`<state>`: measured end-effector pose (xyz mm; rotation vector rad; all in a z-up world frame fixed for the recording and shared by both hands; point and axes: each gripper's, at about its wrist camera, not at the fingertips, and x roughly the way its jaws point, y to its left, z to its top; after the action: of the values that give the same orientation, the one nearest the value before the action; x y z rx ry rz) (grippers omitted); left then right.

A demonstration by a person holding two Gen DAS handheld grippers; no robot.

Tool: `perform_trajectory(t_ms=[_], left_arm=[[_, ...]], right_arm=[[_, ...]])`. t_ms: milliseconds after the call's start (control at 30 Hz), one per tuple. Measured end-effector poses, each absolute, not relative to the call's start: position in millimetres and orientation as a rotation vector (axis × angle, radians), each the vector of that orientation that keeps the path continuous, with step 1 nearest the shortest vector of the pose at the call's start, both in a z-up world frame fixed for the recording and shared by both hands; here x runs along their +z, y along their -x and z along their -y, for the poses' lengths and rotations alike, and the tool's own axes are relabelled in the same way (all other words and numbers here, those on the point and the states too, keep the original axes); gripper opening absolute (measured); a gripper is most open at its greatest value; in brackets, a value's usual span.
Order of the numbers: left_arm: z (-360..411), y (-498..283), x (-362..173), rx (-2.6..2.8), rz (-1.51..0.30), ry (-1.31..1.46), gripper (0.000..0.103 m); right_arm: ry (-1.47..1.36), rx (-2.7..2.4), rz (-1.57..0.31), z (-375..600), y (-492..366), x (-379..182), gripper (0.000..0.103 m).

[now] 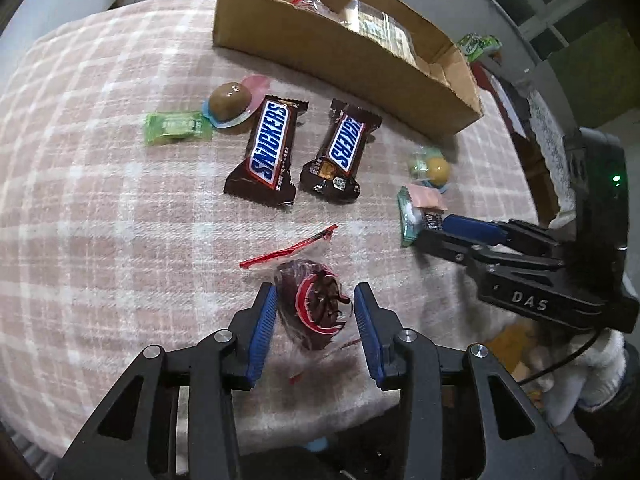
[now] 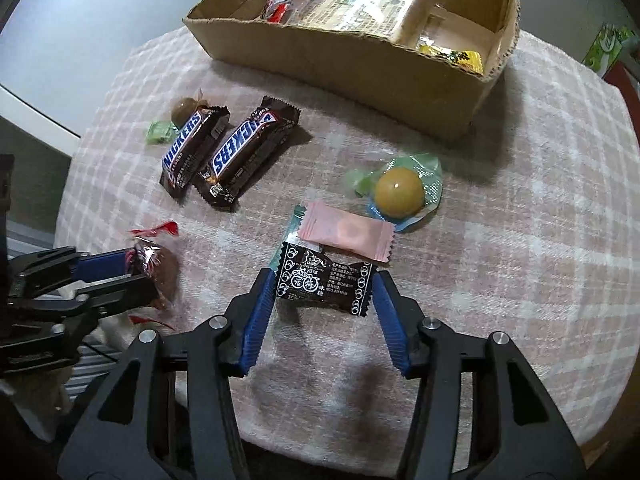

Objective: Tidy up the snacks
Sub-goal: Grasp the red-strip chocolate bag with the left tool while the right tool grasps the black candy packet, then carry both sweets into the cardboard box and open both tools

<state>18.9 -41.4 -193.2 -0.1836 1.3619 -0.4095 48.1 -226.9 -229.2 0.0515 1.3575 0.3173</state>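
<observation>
My left gripper (image 1: 315, 294) is open, its blue pads on either side of a dark red-wrapped candy (image 1: 314, 312) lying on the pink plaid cloth (image 1: 100, 220). That candy also shows in the right wrist view (image 2: 154, 276). My right gripper (image 2: 324, 282) is open around a black printed candy packet (image 2: 326, 284), with a pink packet (image 2: 348, 236) just beyond it. Two Snickers bars (image 1: 266, 152) (image 1: 340, 152) lie mid-table. A cardboard box (image 2: 352, 60) at the back holds several snacks.
A yellow jelly cup (image 2: 400, 194) sits right of the pink packet. A brown jelly cup (image 1: 230, 100) and a green candy (image 1: 176, 128) lie left of the Snickers. The table edge curves close on all sides. A green packet (image 1: 478, 46) lies beyond the box.
</observation>
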Motion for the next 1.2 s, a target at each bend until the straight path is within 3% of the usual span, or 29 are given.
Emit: perform_trajectory(t_ms=[267,433,1200], left_arm=[[53,-15,-200,-0.408,-1.352,0.081,0.040],[52,-14,-200,-0.428,-1.335,0.085,0.036],[25,-27,-156,-0.428,-1.242,0.186,0.034]], right_arm=[[0.011,0.304,-1.379,219,-50,-231,0.048],[0.072,0.314,-1.373,213,-47,-232,0.036],[-0.058,0.315,-1.273,249,-41,-186,0.035]])
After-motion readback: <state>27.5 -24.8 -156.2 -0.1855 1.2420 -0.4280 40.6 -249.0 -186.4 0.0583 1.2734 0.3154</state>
